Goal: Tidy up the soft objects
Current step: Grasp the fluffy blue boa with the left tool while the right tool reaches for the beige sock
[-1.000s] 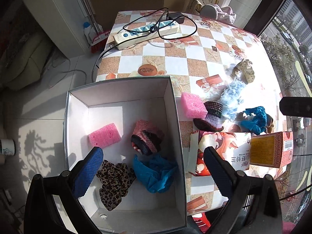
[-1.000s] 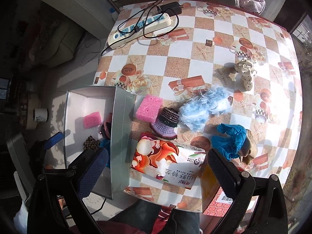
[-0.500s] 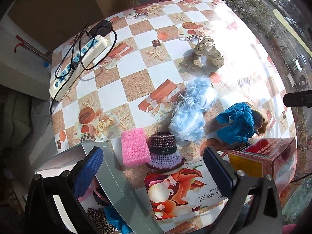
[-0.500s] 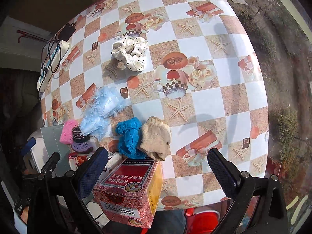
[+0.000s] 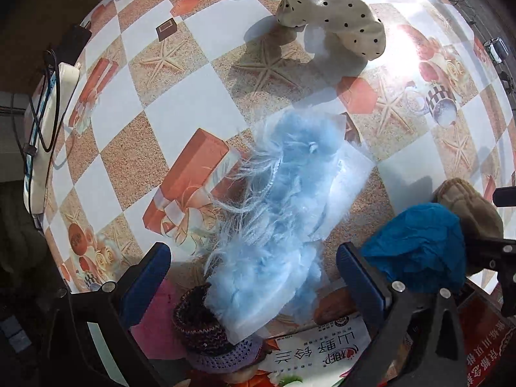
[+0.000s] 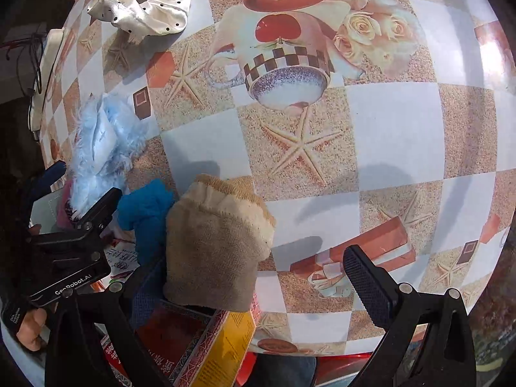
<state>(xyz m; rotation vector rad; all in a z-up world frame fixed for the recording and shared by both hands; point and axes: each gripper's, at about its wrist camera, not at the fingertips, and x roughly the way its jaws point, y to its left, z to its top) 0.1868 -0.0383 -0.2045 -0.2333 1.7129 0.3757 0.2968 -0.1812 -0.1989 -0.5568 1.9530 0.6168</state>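
Note:
My left gripper (image 5: 253, 272) is open, low over a fluffy light-blue piece (image 5: 283, 206) that lies between its fingers. A knitted purple hat (image 5: 206, 332) and a pink sponge (image 5: 151, 325) lie just below it. A blue cloth (image 5: 422, 245) and a tan pouch (image 5: 467, 206) lie to the right. My right gripper (image 6: 254, 287) is open, with the tan pouch (image 6: 216, 251) between its fingers, against the left one. The blue cloth (image 6: 145, 213) touches the pouch's left side. A white polka-dot scrunchie (image 6: 142, 0) lies farther off; it also shows in the left wrist view (image 5: 335, 9).
A tissue pack (image 5: 319, 354) and a red and yellow carton (image 6: 206, 348) sit at the near table edge. A power strip with cable (image 5: 42, 122) lies at the far left. The left gripper's body (image 6: 71, 245) shows beside the blue cloth.
Both grippers have moved from the white box out over the table and dropped low. The left now straddles the fluffy blue piece, the right the tan pouch.

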